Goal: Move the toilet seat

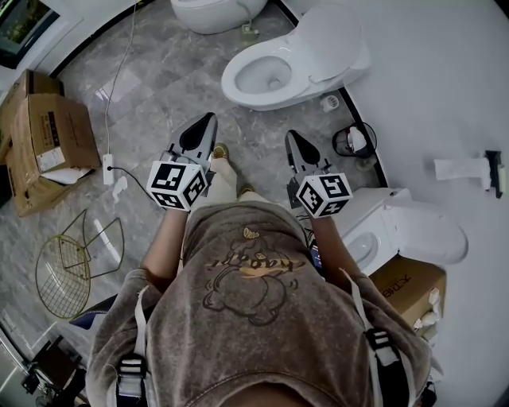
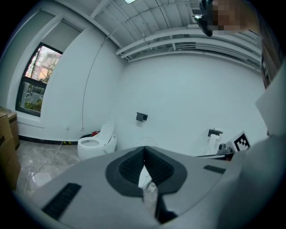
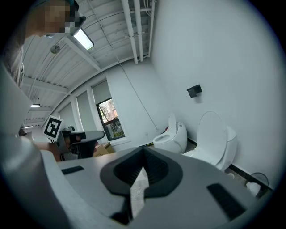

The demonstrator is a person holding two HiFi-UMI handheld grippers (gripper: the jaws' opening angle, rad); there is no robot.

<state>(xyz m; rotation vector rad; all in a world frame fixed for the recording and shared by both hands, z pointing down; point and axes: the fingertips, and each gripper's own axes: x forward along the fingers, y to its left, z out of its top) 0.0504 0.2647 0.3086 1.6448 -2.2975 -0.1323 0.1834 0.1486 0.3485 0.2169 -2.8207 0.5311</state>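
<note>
Item 1, left gripper (image 1: 211, 118): in my left hand, marker cube at the rear, jaws closed together with nothing between them. It points ahead over the grey marble floor (image 1: 159, 71).

Item 2, right gripper (image 1: 291, 133): in my right hand, level with the left one, jaws likewise pressed together and empty. It aims towards the nearer toilet but is well short of it.

Item 3, toilet (image 1: 258, 79): white, ahead of me and slightly right, its back against the curved white wall (image 1: 429, 71). Its long axis runs from the wall out to the bowl's front, which in the head view points to the left and slightly towards me.

Item 4, toilet seat (image 1: 326, 48): an oval panel raised at the toilet's back and leaning towards the wall. In the right gripper view its long axis is upright and its face turns out over the bowl. I cannot tell whether a separate ring lies on the bowl rim.

Item 5, second toilet (image 1: 211, 12): further along the wall, also with its flap raised.

Item 6, third toilet (image 1: 398, 230): just beside my right arm.

Item 7, waste bin (image 1: 354, 141): black wire, at the wall's foot between items 3 and 6.

Item 8, cardboard boxes (image 1: 44, 139): at far left, open.

Item 9, gold wire chair (image 1: 75, 262): lower left.
</note>
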